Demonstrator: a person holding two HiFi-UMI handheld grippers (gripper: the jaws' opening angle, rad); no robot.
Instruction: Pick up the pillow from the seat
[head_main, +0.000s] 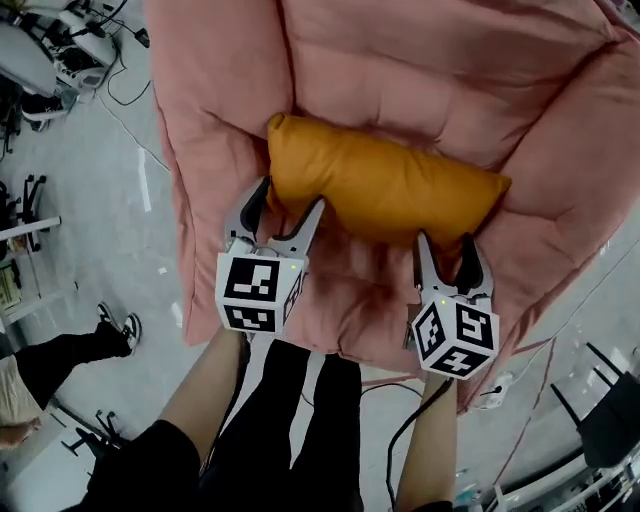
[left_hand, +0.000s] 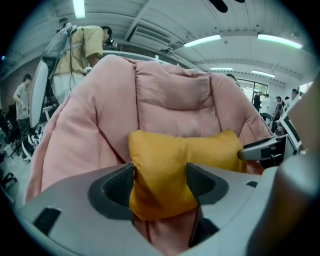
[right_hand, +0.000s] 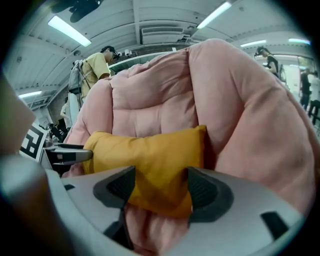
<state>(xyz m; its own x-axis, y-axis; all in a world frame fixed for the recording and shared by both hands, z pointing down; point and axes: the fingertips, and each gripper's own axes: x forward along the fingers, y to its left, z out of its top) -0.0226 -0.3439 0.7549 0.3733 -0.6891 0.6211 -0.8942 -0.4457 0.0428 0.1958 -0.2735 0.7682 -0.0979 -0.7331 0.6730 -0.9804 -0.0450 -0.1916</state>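
An orange pillow (head_main: 380, 185) lies across the seat of a pink padded chair (head_main: 420, 60). My left gripper (head_main: 288, 200) is at the pillow's left end, jaws spread wide with that end between them. My right gripper (head_main: 445, 242) is at the right part of the pillow's front edge, jaws equally wide. In the left gripper view the pillow (left_hand: 170, 165) fills the gap between the left gripper's (left_hand: 160, 180) pads, resting loosely against them. In the right gripper view the pillow (right_hand: 150, 155) sits the same way in the right gripper (right_hand: 161, 185).
The chair's thick pink arms (head_main: 210, 150) flank the seat on both sides. Grey floor with cables (head_main: 130, 90) lies to the left, where another person's shoes (head_main: 120, 325) stand. A black chair frame (head_main: 600, 420) is at the lower right. People (left_hand: 80, 45) stand behind the chair.
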